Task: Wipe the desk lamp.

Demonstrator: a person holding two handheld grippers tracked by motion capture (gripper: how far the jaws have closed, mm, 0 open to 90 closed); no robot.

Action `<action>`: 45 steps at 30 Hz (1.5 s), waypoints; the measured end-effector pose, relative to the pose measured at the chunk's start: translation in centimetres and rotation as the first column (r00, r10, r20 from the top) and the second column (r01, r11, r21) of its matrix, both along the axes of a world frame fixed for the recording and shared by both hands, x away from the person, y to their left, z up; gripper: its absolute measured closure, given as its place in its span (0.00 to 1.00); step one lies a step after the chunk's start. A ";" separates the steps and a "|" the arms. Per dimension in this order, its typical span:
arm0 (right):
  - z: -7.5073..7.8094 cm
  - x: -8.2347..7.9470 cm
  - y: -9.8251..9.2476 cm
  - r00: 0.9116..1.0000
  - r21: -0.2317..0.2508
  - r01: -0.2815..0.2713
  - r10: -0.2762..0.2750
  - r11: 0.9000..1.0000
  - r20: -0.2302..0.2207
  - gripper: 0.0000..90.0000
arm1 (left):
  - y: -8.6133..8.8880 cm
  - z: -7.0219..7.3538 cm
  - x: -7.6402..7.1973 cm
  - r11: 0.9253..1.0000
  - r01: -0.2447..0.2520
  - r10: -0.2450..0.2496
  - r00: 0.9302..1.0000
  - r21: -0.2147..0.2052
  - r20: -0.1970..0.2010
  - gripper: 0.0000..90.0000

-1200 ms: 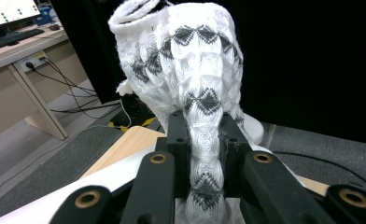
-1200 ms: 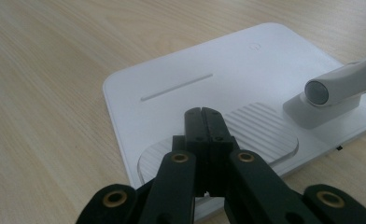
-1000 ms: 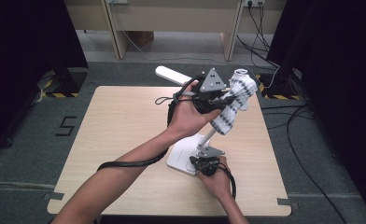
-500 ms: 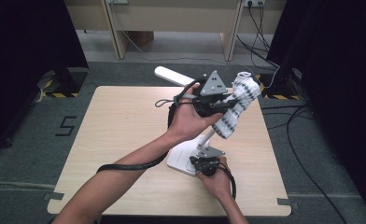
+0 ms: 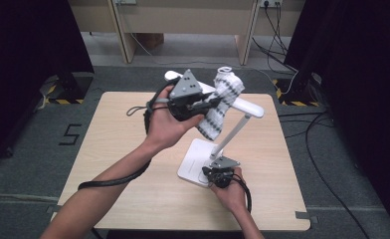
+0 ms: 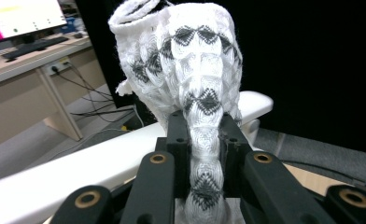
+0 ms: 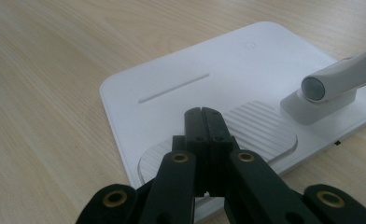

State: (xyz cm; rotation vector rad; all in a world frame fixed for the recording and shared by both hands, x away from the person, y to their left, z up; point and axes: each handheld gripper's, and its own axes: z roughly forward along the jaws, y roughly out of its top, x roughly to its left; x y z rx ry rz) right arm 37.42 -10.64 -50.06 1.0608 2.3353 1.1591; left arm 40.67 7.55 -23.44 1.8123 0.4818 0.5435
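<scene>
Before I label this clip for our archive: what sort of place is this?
Probably a lab or office set up for recording. A lone wooden table stands on grey carpet between black curtains, with floor cables, and a desk with a monitor behind.

The sock (image 6: 197,84) pinched in the left gripper (image 5: 203,104) is white with bands of black diamond zigzags (the pattern repeats down its length). That gripper's jaws are black with brass-coloured rivets, and a grey plate sits on top. Just behind the sock, the lamp (image 5: 233,132) is plain white, head, arm and base alike. Under the black right gripper (image 7: 204,116), the lamp base has a ribbed white oval. The table (image 5: 113,149) is pale wood grain.
</scene>
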 end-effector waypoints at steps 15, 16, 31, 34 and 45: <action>0.0 0.0 0.0 1.000 0.000 0.002 -0.002 1.000 0.004 1.00 | 9.2 -0.6 1.6 0.978 -0.200 0.201 0.980 -0.054 -0.003 0.87; 0.0 0.0 0.0 1.000 0.002 0.002 -0.002 1.000 0.004 1.00 | 9.7 -0.8 1.6 0.976 -0.212 0.212 0.977 -0.057 -0.003 0.87; 0.0 0.0 0.0 1.000 0.000 0.003 -0.003 1.000 0.003 1.00 | 14.0 -3.5 3.6 0.938 -0.344 0.339 0.937 -0.053 -0.081 0.87; 0.0 0.0 0.0 1.000 -0.003 0.000 0.000 1.000 0.000 1.00 | 14.1 -4.3 4.4 0.933 -0.358 0.353 0.929 -0.028 -0.109 0.87; 0.0 0.0 0.0 1.000 0.001 0.001 -0.001 1.000 -0.002 1.00 | 10.6 -4.2 4.4 0.958 -0.288 0.286 0.951 0.003 -0.118 0.87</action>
